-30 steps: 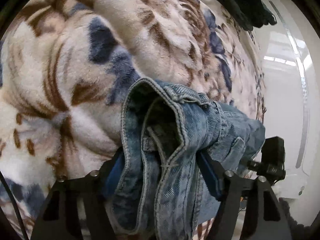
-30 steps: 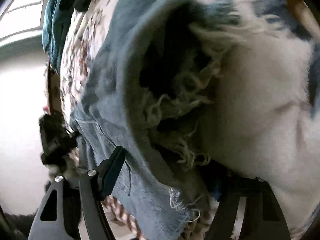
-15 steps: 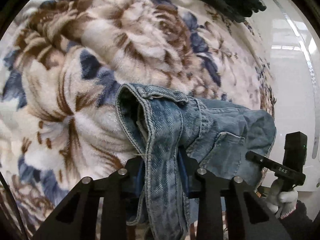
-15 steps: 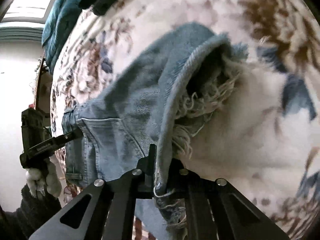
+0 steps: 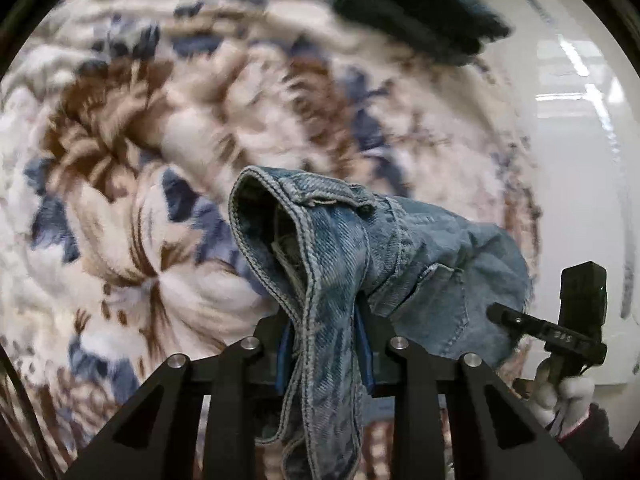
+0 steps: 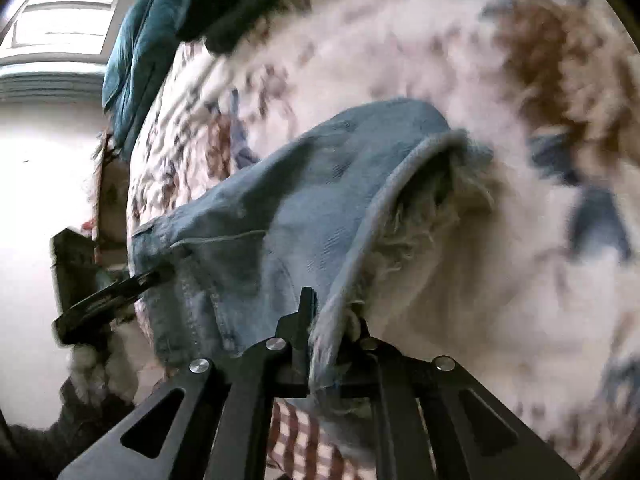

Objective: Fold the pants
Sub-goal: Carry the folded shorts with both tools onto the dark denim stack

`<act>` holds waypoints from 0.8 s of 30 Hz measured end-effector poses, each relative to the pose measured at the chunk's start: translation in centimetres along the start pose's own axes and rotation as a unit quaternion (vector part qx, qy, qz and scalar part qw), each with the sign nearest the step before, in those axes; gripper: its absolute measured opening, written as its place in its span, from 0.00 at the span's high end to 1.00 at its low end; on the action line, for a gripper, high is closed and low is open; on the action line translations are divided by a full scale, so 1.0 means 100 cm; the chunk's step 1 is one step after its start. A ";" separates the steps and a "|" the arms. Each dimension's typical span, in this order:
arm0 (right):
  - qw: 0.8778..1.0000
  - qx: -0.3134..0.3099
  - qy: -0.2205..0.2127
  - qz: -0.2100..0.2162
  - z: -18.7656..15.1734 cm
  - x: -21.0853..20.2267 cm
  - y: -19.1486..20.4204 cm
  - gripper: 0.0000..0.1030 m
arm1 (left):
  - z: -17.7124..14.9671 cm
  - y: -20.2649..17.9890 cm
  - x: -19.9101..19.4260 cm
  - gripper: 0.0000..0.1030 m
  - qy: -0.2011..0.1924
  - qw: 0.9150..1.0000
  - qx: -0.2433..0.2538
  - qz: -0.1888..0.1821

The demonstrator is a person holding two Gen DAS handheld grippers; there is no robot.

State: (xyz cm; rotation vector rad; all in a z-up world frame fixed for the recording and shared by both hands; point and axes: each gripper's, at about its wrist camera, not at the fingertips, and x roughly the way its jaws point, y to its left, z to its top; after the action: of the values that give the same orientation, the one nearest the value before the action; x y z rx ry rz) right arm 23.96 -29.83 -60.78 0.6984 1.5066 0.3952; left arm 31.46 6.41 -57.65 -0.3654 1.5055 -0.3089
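The pants are light-blue denim jeans (image 5: 432,264), held up between both grippers over a floral fleece blanket (image 5: 132,208). My left gripper (image 5: 325,344) is shut on the stitched waistband end, which bunches between the jaws and hangs down. My right gripper (image 6: 326,340) is shut on the frayed hem end of the jeans (image 6: 304,216). The right gripper also shows in the left wrist view (image 5: 560,332) at the right, held by a gloved hand. The left gripper also shows in the right wrist view (image 6: 108,296) at the left.
A dark teal folded garment (image 5: 416,4) lies at the blanket's far edge; it also shows in the right wrist view (image 6: 132,60). A white glossy wall (image 5: 580,160) stands beyond the bed. A red-checked cloth (image 6: 304,436) shows below the jeans.
Both grippers closed on the jeans from a second ago and have lifted them; the blanket has dropped farther away and blurs with motion.
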 end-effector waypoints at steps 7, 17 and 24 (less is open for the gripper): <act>0.992 0.013 0.078 0.099 0.032 0.056 -0.049 0.65 | 0.008 0.030 0.031 0.77 0.014 0.999 -0.033 -0.014; 0.996 -0.013 0.058 0.071 0.035 0.073 -0.013 0.89 | 0.007 0.027 0.022 0.77 0.013 0.999 -0.047 -0.015; 0.996 0.074 0.035 0.033 0.028 0.017 -0.074 0.53 | 0.009 0.028 0.027 0.77 0.020 0.999 -0.046 -0.011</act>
State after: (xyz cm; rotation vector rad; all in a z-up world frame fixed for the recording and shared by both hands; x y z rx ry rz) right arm 25.44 -34.81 -66.98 0.8603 1.5938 0.3644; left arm 32.43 7.82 -61.28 -0.4512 1.5583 -0.2662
